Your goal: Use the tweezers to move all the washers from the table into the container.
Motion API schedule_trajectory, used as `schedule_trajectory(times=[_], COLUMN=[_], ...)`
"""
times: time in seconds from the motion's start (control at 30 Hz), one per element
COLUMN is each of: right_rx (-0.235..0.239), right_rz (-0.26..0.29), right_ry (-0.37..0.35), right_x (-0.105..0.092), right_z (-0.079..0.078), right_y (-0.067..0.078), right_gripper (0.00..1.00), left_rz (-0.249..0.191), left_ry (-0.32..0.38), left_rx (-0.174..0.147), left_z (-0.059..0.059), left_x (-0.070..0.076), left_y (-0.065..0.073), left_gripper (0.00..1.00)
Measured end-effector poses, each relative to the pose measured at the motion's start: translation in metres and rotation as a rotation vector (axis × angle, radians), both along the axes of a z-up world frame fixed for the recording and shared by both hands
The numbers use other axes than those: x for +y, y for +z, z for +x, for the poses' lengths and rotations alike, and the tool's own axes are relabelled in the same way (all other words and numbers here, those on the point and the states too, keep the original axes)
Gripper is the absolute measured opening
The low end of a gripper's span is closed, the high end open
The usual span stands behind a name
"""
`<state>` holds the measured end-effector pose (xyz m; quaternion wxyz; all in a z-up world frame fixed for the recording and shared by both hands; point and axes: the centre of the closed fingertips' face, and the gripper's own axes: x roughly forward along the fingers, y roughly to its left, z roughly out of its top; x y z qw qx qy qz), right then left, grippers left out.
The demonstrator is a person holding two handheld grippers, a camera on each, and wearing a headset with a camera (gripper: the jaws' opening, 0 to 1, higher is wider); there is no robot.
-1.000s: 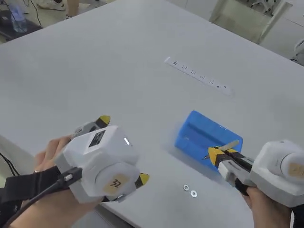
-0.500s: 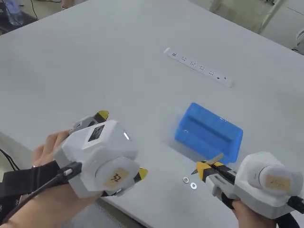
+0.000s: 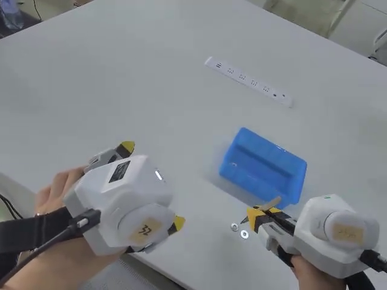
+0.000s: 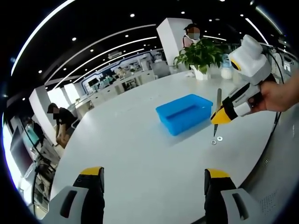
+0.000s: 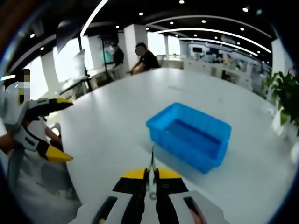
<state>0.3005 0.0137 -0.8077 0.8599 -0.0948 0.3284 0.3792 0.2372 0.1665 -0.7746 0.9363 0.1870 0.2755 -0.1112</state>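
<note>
— What lies on the bench (image 3: pixel 121 72)?
— One white power strip (image 3: pixel 249 81), flat, toward the far edge, a little oblique.
— And past the bench?
— A green potted plant (image 4: pixel 202 53) at one end, a white pillar (image 4: pixel 168 42) behind it, and rows of round ceiling lights (image 4: pixel 132 15).

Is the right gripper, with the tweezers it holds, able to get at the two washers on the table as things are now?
Probably yes. The right gripper holds the tweezers close over the washers, with bare table around them; the blue container stands beside them, not in the way.
</note>
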Motion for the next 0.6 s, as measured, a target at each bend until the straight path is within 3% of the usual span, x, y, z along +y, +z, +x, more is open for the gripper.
schedule_trajectory(times=[0.6], right_rx=[-0.013], right_rz=[0.010], right_ry=[-0.021], right_x=[-0.0037], right_z=[-0.0019], right_y=[0.0009], right_gripper=[0.04], left_rz=[-0.009], left_ry=[0.018], left_rx=[-0.023], left_z=[0.0011], left_x=[0.0030], left_y=[0.0049], left_gripper=[0.94])
